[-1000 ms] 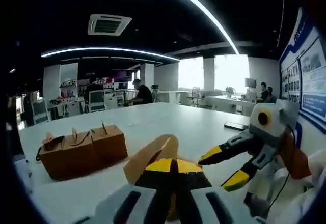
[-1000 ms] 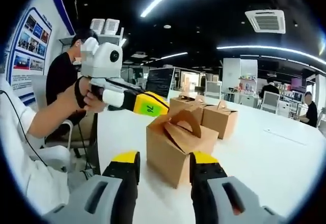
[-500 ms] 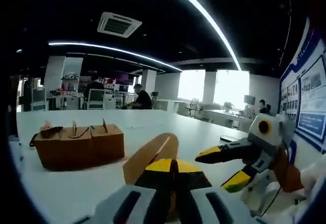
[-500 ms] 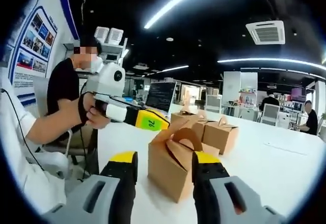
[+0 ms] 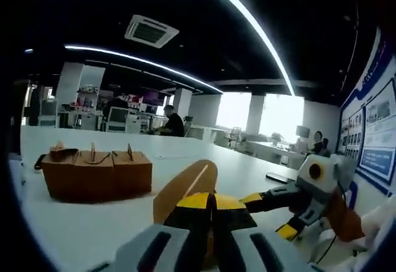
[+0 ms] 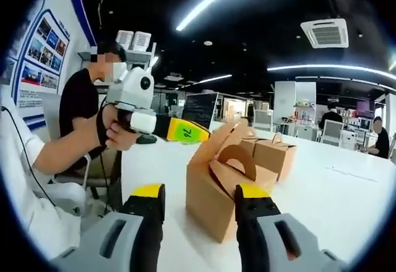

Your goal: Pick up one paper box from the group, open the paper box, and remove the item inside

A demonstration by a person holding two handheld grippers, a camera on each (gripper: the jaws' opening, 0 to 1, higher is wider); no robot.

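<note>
Pinching the paper box (image 6: 213, 201) flap (image 5: 185, 188), left gripper (image 6: 185, 133) fingers together, right gripper (image 6: 198, 201) fingers apart.

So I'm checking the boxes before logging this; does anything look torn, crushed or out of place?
Nothing looks damaged. The near paper box has one top flap pulled up by the left claw, so it sits half open. The other boxes stand closed in a neat row on the table.

white table (image 5: 80, 222) | dark ceiling, strip lights (image 5: 247, 18) | bright windows (image 5: 281, 114) | blue wall posters (image 6: 37, 55)
</note>
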